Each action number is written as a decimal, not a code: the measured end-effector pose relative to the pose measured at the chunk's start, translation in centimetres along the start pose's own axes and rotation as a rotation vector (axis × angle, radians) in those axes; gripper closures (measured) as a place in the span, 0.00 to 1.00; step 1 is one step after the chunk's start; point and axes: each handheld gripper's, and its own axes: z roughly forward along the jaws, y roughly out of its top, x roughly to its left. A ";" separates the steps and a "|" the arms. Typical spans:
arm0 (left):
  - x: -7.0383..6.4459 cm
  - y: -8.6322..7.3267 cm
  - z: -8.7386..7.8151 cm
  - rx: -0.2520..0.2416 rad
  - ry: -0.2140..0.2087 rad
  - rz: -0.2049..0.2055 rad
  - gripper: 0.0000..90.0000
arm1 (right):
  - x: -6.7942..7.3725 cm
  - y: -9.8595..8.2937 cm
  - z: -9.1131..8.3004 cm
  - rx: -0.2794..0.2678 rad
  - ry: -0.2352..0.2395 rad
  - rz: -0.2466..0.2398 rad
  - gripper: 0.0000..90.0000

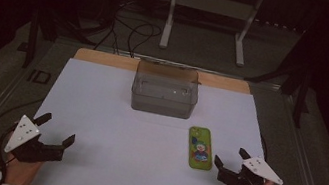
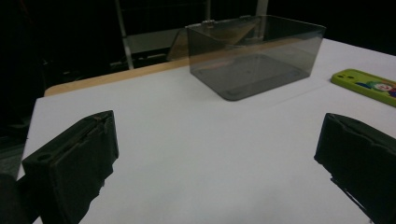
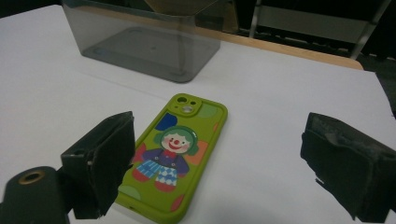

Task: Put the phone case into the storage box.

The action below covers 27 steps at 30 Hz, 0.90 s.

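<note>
A green phone (image 1: 200,147) with a clown picture on its back lies flat on the white table top (image 1: 113,114), right of the middle. In the right gripper view the phone (image 3: 175,154) lies just ahead of the left jaw, partly between the two jaws. My right gripper (image 1: 230,155) rests open at the front right, close beside the phone and holding nothing. A clear grey plastic box (image 1: 165,90) stands open-topped at the back centre, with nothing inside it. My left gripper (image 1: 59,127) stays open at the front left over bare table, far from the box (image 2: 254,56) and the phone (image 2: 366,85).
A strip of bare wooden board (image 1: 102,58) runs along the far edge of the white top. Behind the table stand a white metal frame (image 1: 212,4) and dark cables (image 1: 132,31) on the floor. A hand holds each gripper at the near edge.
</note>
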 end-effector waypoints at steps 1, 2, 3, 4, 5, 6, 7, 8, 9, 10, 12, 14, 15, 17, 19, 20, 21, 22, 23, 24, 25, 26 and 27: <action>0.1 -0.1 0.0 0.004 0.007 -0.003 0.00 | 0.1 0.0 0.0 0.002 0.000 0.003 0.11; 0.1 -0.1 0.0 0.004 0.007 -0.003 0.00 | 0.1 0.0 0.0 0.002 0.000 0.003 0.11; 0.1 -0.2 0.0 0.004 0.010 -0.005 0.00 | 0.1 0.0 0.0 0.006 -0.001 0.001 0.11; 0.1 -0.2 0.0 0.004 0.010 -0.005 0.00 | 0.1 0.0 0.0 0.006 -0.001 0.001 0.11; 0.2 -0.2 0.0 0.008 0.013 -0.007 0.00 | 0.0 0.0 0.1 0.011 -0.002 0.006 0.11; 0.2 -0.2 0.0 0.010 0.013 -0.011 0.00 | 0.0 0.0 0.1 0.012 -0.002 0.009 0.11; 0.2 -0.3 0.0 0.013 0.011 -0.013 0.00 | 0.0 0.0 0.1 0.014 -0.002 0.011 0.10; 0.2 -0.3 0.0 0.017 0.015 -0.010 0.00 | 0.0 0.0 0.1 0.020 -0.001 0.012 0.10; 0.2 -0.3 0.1 0.018 0.015 -0.012 0.00 | 0.1 0.1 0.2 0.021 -0.005 0.015 0.10; 0.2 -0.3 0.1 0.021 0.012 -0.011 0.00 | 0.1 0.1 0.2 0.025 -0.008 0.018 0.10; 0.2 -0.4 0.3 0.024 0.012 -0.010 0.00 | 0.1 0.1 0.3 0.032 -0.007 0.016 0.10; 0.2 -0.5 0.3 0.028 0.011 -0.009 0.00 | 0.1 0.1 0.3 0.041 -0.009 0.019 0.10; 0.2 -0.5 0.4 0.030 0.010 -0.006 0.00 | 0.1 0.1 0.4 0.044 -0.008 0.020 0.10; 0.2 -0.6 0.5 0.032 0.008 -0.003 0.00 | 0.1 0.2 0.5 0.049 -0.008 0.026 0.10; 0.1 -0.6 0.5 0.033 0.014 0.002 0.00 | 0.1 0.4 0.5 0.056 -0.010 0.021 0.10; 0.1 -0.6 0.5 0.033 0.014 0.002 0.00 | 0.1 0.4 0.5 0.056 -0.010 0.021 0.10; 0.1 -0.6 0.6 0.033 0.018 0.005 0.00 | 0.2 0.5 0.6 0.059 -0.006 0.029 0.10; 0.2 -0.5 0.6 0.035 0.018 0.004 0.00 | 0.2 0.5 0.6 0.059 -0.006 0.029 0.10; 0.2 -0.6 0.7 0.034 0.023 -0.002 0.00 | 0.2 0.7 0.7 0.067 0.000 0.034 0.10; 0.3 -0.6 0.7 0.038 0.025 -0.002 0.00 | 0.2 0.7 0.8 0.072 0.000 0.039 0.10; 0.3 -0.6 0.7 0.038 0.029 -0.003 0.00 | 0.3 0.8 0.8 0.078 0.004 0.043 0.10; 0.3 -0.6 0.7 0.037 0.034 -0.003 0.00 | 0.3 0.9 0.9 0.080 0.007 0.045 0.10; 0.4 -0.6 0.6 0.038 0.036 -0.005 0.00 | 0.4 1.0 0.9 0.081 0.011 0.042 0.10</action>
